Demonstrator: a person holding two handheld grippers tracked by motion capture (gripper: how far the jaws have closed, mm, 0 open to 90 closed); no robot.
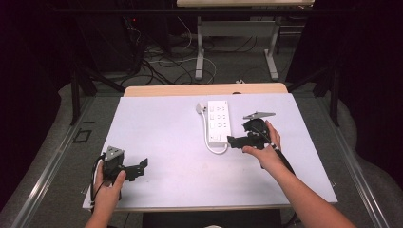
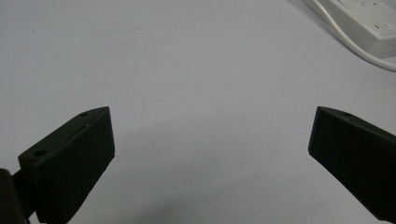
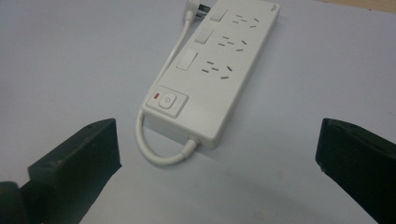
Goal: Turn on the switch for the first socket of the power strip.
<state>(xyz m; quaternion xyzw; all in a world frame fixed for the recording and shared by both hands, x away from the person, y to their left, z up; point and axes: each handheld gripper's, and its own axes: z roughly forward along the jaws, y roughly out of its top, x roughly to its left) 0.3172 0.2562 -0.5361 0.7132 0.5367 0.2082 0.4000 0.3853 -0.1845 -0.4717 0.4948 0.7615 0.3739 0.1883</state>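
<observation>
strip (image 1: 219,121): flat on desk (image 1: 161,142), mid-right, cord looped at its near end
right hand-held gripper (image 1: 231,141): jaws apart, just beside strip's near end (not touching)
left hand-held gripper (image 1: 140,167): jaws apart, near front-left edge, bare desk ahead

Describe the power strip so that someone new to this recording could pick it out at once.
Start from the pale table and look at its far half, right of the middle. The power strip lies flat there, a long white bar running away from the person, just ahead of the open right gripper. Its rows of sockets, its switch at the near end and its looping white cord set it apart.
</observation>
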